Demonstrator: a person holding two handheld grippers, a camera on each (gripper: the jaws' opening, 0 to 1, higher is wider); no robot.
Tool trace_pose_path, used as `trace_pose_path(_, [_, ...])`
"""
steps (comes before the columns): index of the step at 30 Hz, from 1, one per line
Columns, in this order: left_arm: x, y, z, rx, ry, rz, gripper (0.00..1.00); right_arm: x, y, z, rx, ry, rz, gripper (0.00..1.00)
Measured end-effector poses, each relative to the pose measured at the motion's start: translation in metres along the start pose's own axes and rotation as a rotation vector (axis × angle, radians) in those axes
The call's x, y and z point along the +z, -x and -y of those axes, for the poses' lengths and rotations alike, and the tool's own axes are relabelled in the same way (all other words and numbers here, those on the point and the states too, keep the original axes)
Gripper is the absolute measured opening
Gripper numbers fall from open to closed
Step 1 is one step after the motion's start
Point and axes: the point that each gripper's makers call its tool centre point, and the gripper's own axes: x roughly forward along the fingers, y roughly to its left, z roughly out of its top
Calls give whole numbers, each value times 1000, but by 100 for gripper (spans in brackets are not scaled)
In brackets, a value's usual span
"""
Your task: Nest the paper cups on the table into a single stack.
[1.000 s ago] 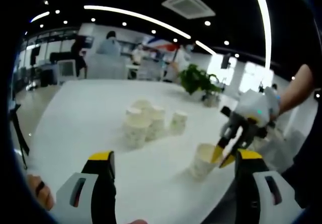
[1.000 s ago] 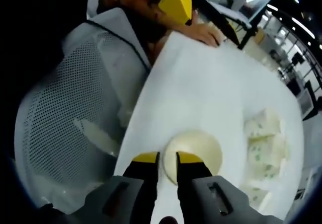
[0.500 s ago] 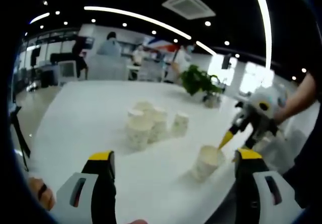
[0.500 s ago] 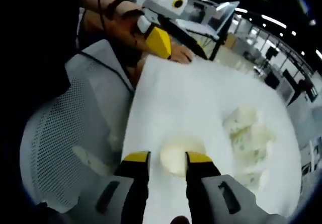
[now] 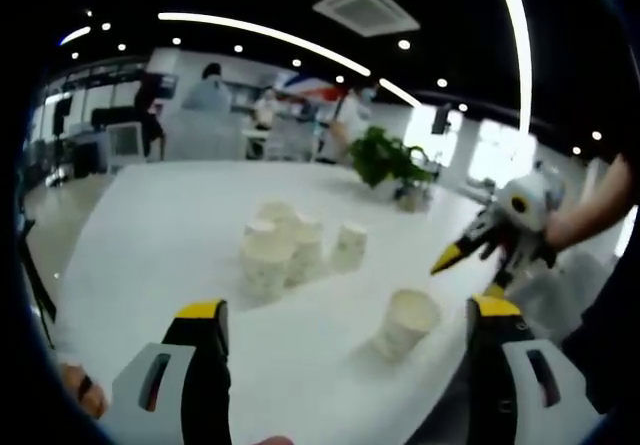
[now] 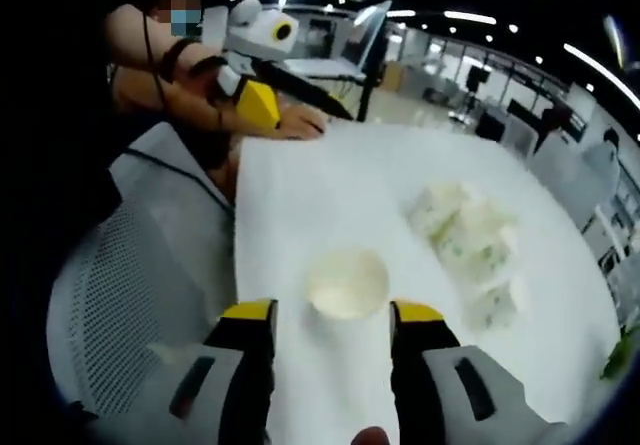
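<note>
Released and drawn back, the right tool (image 6: 330, 315) now stands with jaws apart above the lone paper cup (image 6: 347, 282), left upright near the surface (image 6: 300, 195) edge, apart from the far cup cluster (image 5: 290, 245), with nesting outstanding; left tool (image 5: 345, 325) jaws spread, empty

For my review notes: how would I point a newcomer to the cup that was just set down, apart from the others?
Start at the white table and find its near edge by the mesh chair. A lone paper cup stands upright there, just ahead of the open right gripper. Unlike the clustered cups mid-table, it stands alone.
</note>
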Motion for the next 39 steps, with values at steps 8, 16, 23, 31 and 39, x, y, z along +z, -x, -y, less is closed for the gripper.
trace_pose_path(8, [2, 2, 1, -9, -8, -6, 98, -7, 4, 0, -49, -75, 19, 57])
trace_pose_path(16, [5, 1, 5, -14, -30, -11, 97, -11, 2, 3, -103, -141, 35, 82])
trace_pose_path(23, [7, 1, 2, -5, -26, -16, 96, -15, 0, 10, -169, -137, 48, 100])
trace_pose_path(31, [15, -3, -6, 18, -24, 2, 88, -18, -3, 10, -162, -172, 47, 100])
trace_pose_path(39, [20, -11, -19, 51, -16, -6, 77, -14, -1, 9, -167, -121, 54, 99])
